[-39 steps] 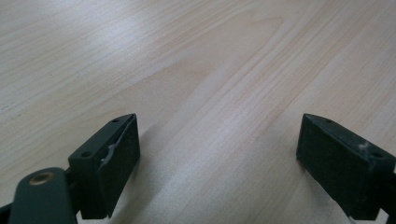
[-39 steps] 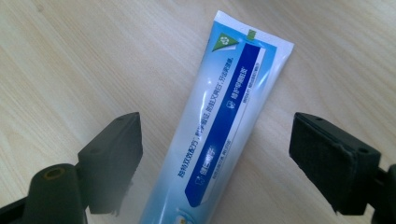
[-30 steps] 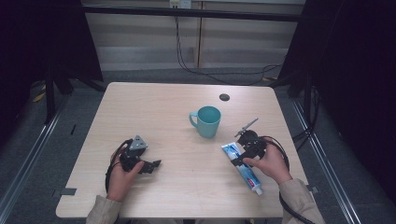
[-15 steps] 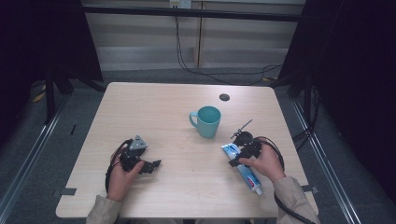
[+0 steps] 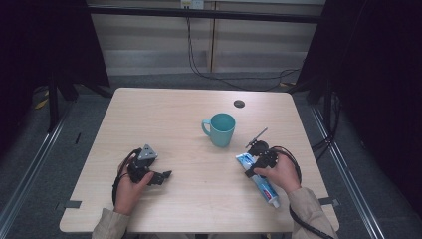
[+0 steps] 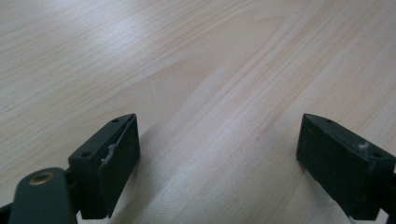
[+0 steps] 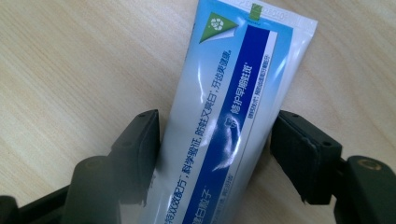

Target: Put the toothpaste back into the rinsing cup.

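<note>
A blue and white toothpaste tube (image 5: 267,189) lies flat on the wooden table (image 5: 164,114) at the front right, crimped end toward the mug. My right gripper (image 5: 252,167) straddles the tube (image 7: 229,84) near that end. Its jaws have just been closing, and both pads now meet the tube's edges in the right gripper view (image 7: 215,140). A teal mug (image 5: 221,129) stands upright just beyond it. My left gripper (image 5: 164,175) rests at the front left, jaws wide apart over bare wood (image 6: 217,140).
A small dark round disc (image 5: 239,103) lies near the table's far edge, behind the mug. Cables trail from both grippers. Dark stands and rails flank the table on both sides.
My right gripper has slid a little left and nearer along the tube, and its jaws have come in around it. The left hand and the mug have stayed put.
</note>
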The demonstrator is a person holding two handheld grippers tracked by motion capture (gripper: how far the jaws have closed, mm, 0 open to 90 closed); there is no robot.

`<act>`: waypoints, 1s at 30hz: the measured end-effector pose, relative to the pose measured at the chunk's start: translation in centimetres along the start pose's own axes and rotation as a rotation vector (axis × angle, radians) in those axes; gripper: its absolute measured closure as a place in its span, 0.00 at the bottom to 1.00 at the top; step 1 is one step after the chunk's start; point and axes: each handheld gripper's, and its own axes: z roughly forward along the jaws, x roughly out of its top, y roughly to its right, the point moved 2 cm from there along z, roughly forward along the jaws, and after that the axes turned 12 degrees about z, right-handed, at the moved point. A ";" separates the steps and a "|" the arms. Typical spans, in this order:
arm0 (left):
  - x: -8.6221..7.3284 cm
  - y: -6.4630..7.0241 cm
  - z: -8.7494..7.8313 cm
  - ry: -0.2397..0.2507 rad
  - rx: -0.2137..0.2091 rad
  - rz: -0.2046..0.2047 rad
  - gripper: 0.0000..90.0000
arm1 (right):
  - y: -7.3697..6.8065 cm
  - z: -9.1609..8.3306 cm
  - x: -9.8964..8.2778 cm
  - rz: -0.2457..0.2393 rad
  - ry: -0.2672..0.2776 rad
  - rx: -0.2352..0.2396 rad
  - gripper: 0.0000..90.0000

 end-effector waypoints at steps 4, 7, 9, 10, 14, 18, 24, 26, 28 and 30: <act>0.0 0.0 0.0 0.000 0.000 0.000 0.15 | -0.1 0.0 0.1 0.027 -0.012 -0.007 0.39; 0.0 0.0 0.0 -0.001 0.000 0.001 0.15 | -0.4 0.0 0.2 0.056 -0.029 -0.029 0.42; 0.0 0.0 0.0 0.000 0.000 0.001 0.15 | -0.6 0.0 0.3 0.060 -0.039 -0.052 0.44; 0.0 0.0 0.0 0.000 0.000 0.000 0.15 | -0.6 0.0 0.4 0.062 -0.044 -0.061 0.46; 0.0 0.0 0.0 -0.001 0.000 0.001 0.15 | -1.0 -0.1 0.5 0.109 -0.062 -0.066 0.58; 0.0 0.0 0.0 -0.001 0.000 0.000 0.15 | -1.2 -0.8 0.6 0.137 -0.050 -0.075 0.80; 0.0 0.0 0.0 -0.001 0.000 -0.001 0.15 | -0.3 -1.2 0.1 0.184 -0.015 -0.008 0.83; 0.0 0.0 0.0 0.001 0.000 -0.002 0.15 | -0.2 -1.2 0.0 0.189 -0.012 0.001 0.83; 0.0 0.0 0.0 -0.001 -0.001 0.000 0.15 | -0.1 -1.4 -0.2 0.193 0.000 0.017 0.83; 0.0 0.0 0.0 -0.001 0.000 0.000 0.15 | 0.2 -1.9 -0.3 0.191 0.035 0.041 0.83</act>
